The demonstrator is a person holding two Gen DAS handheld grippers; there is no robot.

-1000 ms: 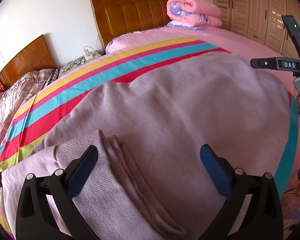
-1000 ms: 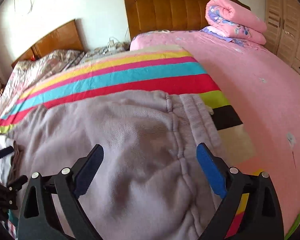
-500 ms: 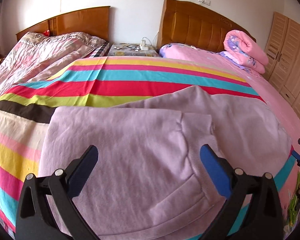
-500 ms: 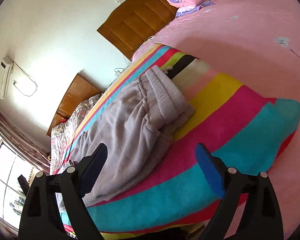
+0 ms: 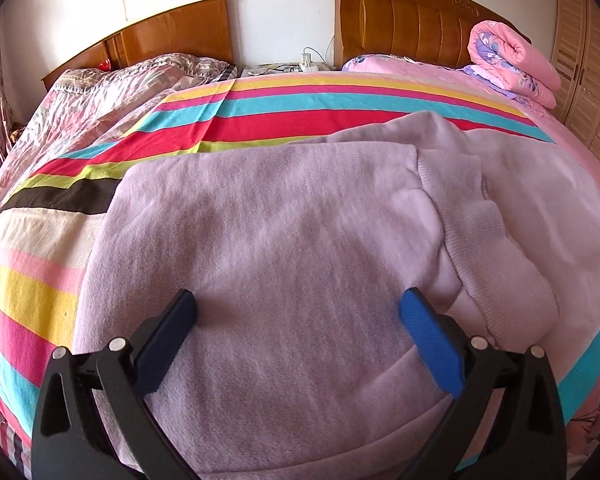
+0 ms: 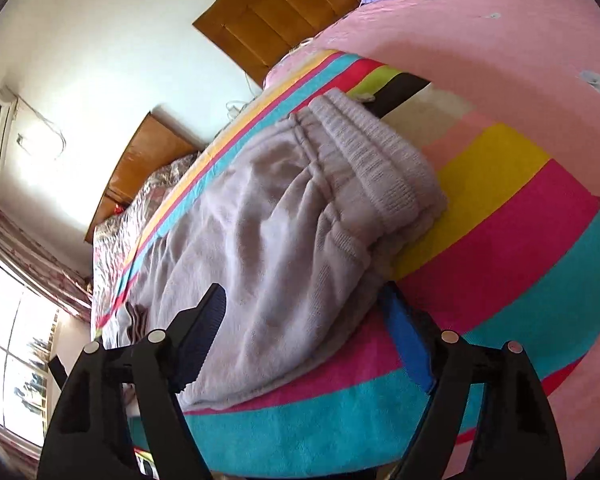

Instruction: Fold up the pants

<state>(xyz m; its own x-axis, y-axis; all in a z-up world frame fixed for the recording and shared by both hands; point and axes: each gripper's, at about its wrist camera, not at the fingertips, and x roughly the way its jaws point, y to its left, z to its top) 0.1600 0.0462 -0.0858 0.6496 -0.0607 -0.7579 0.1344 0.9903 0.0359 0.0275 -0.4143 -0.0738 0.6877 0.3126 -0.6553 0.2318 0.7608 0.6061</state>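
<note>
Lilac fleece pants (image 5: pixel 284 240) lie on a striped sheet (image 5: pixel 300 120) on the bed, folded over on themselves, with a ribbed cuff (image 5: pixel 496 280) at the right. My left gripper (image 5: pixel 298 312) is open and empty just above the folded cloth. In the right wrist view the pants (image 6: pixel 268 232) lie tilted across the frame, with the ribbed waistband (image 6: pixel 380 164) at the upper right. My right gripper (image 6: pixel 302 312) is open and empty over the pants' near edge, by the bed's front edge.
A rolled pink quilt (image 5: pixel 512 60) lies by the wooden headboard (image 5: pixel 412 28). A second bed with a floral cover (image 5: pixel 100 96) stands at the left. Wardrobe doors (image 5: pixel 588 64) are at the right. A window (image 6: pixel 12 340) is at the left.
The left gripper swung left from the cuffs and now faces the headboards over the folded part. The right gripper drew back from above the waistband and tilted, low by the bed's edge.
</note>
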